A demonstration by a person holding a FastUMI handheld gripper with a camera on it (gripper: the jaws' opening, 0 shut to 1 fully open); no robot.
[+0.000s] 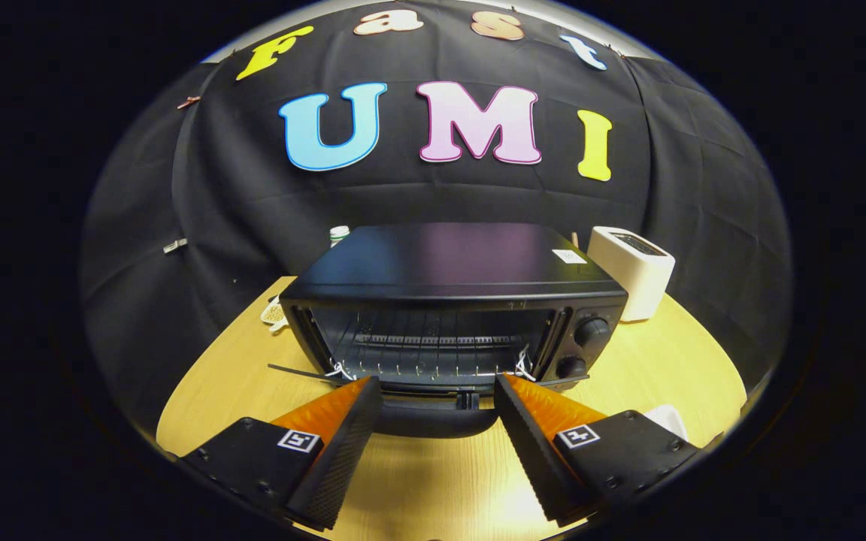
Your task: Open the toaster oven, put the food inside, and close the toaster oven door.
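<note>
A black toaster oven [448, 263] stands on the wooden table [658, 361] just ahead of my fingers. Its door [433, 421] hangs folded down in front, and the handle edge lies low between my two fingers. Inside, the wire rack [433, 342] is bare as far as I can see. My gripper [437, 378] is open, one fingertip at each lower corner of the oven mouth, with nothing pressed between them. A small white object [667, 418] peeks out behind the right finger; I cannot tell what it is.
Two knobs [591, 330] sit on the oven's right panel. A white toaster [632, 270] stands to the oven's right at the back. A white bottle [339, 234] shows behind the oven's left corner, and a pale netted item [275, 312] lies at its left.
</note>
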